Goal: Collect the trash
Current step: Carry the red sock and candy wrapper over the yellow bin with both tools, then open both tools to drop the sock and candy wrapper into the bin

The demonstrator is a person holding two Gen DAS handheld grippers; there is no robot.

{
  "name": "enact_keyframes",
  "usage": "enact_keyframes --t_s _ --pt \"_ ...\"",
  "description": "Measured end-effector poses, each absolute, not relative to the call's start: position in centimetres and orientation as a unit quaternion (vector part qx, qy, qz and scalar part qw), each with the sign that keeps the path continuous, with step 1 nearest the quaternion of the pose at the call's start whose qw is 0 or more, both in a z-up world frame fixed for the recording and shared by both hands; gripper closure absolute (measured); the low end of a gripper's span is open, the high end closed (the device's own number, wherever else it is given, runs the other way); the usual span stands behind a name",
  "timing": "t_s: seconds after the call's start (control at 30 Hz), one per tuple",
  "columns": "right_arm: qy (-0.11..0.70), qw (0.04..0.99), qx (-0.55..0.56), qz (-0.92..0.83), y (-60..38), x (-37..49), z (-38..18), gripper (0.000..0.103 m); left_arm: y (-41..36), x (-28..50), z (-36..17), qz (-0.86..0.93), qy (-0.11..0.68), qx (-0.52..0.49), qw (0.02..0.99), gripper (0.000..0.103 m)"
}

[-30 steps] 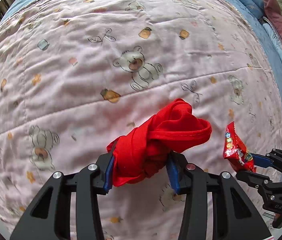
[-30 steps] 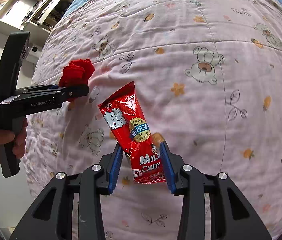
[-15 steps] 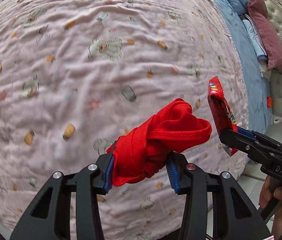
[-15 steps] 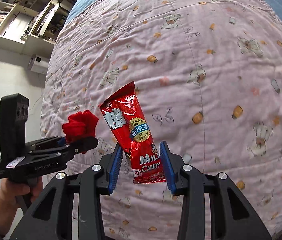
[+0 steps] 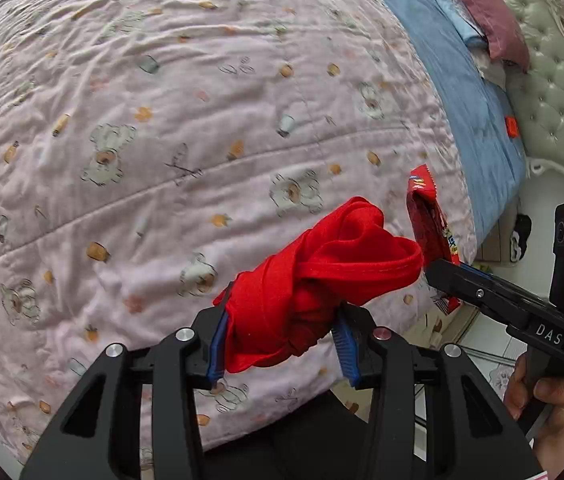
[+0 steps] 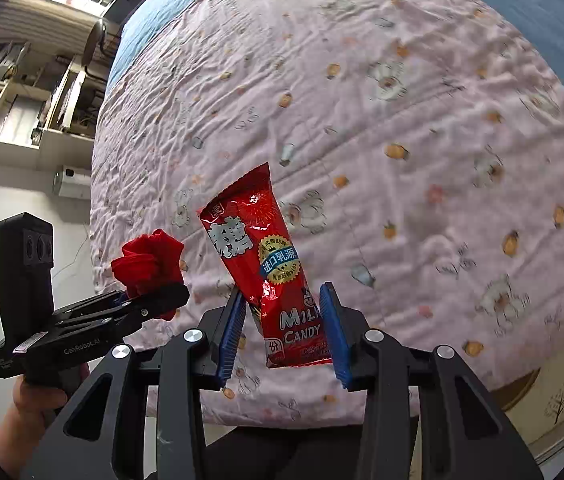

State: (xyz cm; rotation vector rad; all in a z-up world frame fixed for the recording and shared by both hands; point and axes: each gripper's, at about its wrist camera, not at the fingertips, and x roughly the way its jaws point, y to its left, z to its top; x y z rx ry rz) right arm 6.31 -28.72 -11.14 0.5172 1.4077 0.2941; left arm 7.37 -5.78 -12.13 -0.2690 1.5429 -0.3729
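Observation:
My left gripper (image 5: 280, 344) is shut on a bunched red cloth (image 5: 322, 276) and holds it in the air over the near edge of the bed. My right gripper (image 6: 284, 332) is shut on a red milk candy wrapper (image 6: 260, 256), held upright above the bed's edge. The wrapper also shows edge-on in the left wrist view (image 5: 428, 220), just right of the cloth. The left gripper with the cloth shows in the right wrist view (image 6: 150, 264), to the left of the wrapper.
A pink quilt with bear prints (image 5: 162, 120) covers the bed. A blue blanket (image 5: 442, 80), pillows (image 5: 486, 8) and a tufted headboard (image 5: 554, 92) lie at the right. Shelves (image 6: 14, 88) stand by the wall. Tiled floor (image 5: 482, 336) lies below the bed's edge.
Both grippers have lifted and drawn back from the quilt toward the bed's edge, each keeping its hold. The floor and headboard have come into view.

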Motion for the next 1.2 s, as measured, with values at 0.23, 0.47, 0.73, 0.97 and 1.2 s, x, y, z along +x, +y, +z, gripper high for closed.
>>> enact_keyframes --t_s 0.23,0.47,0.73,0.97,1.2 --pt "0.62 0.724 0.29 0.082 -35.4 -0.7 -11.6 0.065 -14.0 3.6 -12.7 -0.225 0.707 -0.074 0.666 0.059" --pt "0.601 0.725 0.333 0.039 -42.7 -7.6 -12.2 0.065 -23.5 -1.0 -13.0 -0.274 0.715 -0.014 0.643 0.059" --pt "0.598 0.715 0.363 -0.015 -51.3 -16.7 -13.9 0.065 -32.8 -6.9 -15.3 -0.298 0.732 0.021 0.612 0.059" --pt "0.608 0.685 0.399 -0.046 -55.7 -22.6 -17.2 0.065 -38.8 -11.6 -18.6 -0.304 0.755 0.048 0.579 0.059" --pt "0.609 0.675 0.412 -0.056 -57.8 -24.7 -18.7 0.064 -41.8 -13.7 -20.8 -0.309 0.765 0.061 0.562 0.057"
